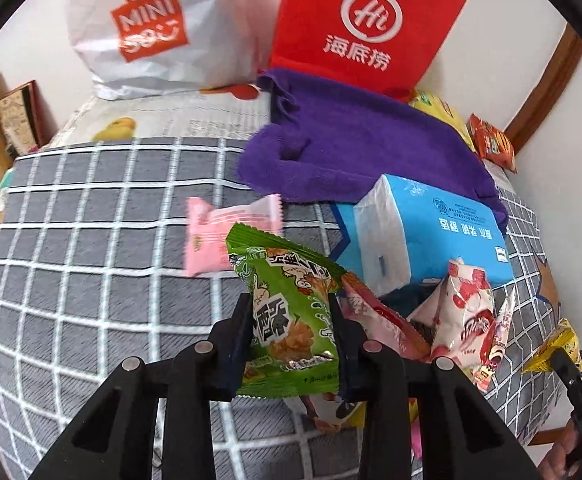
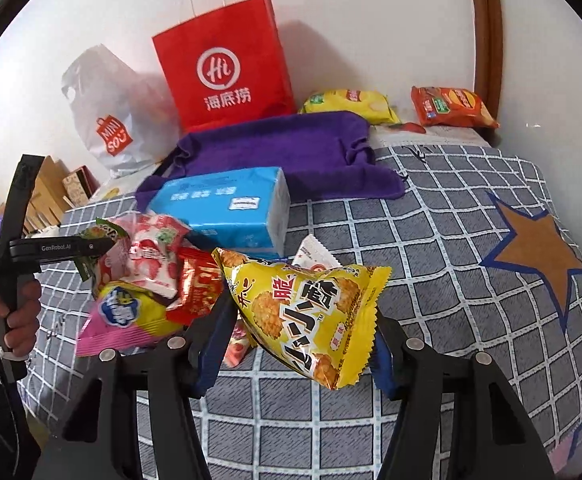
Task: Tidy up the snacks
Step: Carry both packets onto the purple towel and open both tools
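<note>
Your left gripper (image 1: 291, 320) pinches a green packet (image 1: 287, 312); your right gripper (image 2: 299, 320) pinches a yellow packet (image 2: 307, 316). Ahead of both jaws, checked cloth (image 2: 431, 248) runs to a white wall (image 2: 371, 20)

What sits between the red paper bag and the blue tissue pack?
A purple towel lies between the red paper bag and the blue tissue pack, clearest in the right wrist view.

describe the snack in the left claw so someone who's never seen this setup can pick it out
Find the purple towel on the grey checked cloth, then the blue tissue pack just in front of it. Left of that pack, the left claw is shut on a green snack packet with cartoon art. It is the only green packet; the pile beside it is pink, red and white.
</note>
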The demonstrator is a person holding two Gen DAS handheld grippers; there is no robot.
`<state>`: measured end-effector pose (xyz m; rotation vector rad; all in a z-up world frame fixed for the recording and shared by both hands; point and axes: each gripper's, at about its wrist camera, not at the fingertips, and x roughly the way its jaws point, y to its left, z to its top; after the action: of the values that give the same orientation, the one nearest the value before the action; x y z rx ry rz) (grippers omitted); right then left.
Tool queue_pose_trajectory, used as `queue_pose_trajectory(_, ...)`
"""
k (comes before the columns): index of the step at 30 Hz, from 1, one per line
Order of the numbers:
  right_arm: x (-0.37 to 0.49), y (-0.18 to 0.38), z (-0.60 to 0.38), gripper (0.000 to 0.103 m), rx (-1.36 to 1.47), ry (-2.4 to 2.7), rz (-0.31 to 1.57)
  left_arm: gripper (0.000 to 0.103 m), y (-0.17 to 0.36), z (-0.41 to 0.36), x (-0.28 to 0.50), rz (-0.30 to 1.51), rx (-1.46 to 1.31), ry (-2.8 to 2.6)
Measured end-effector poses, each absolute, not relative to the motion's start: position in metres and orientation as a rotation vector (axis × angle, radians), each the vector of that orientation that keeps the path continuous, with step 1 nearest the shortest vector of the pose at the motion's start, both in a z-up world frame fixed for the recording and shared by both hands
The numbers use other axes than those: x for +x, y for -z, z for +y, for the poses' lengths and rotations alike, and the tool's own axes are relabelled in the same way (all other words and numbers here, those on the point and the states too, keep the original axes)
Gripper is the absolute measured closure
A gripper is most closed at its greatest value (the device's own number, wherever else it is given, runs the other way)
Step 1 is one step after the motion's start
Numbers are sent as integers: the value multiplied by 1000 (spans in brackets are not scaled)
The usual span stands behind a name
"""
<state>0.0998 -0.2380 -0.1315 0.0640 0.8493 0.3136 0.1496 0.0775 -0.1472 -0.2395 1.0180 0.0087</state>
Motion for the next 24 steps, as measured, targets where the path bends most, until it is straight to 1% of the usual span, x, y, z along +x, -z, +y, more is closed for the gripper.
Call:
queue_pose_trajectory(12, 79, 105, -234, 43, 45, -351, 821, 71, 107, 63, 112, 959, -209, 0)
queue_pose_trajectory(24, 96, 77, -231, 43, 59, -353, 786, 71, 73, 16, 125, 943, -191, 144)
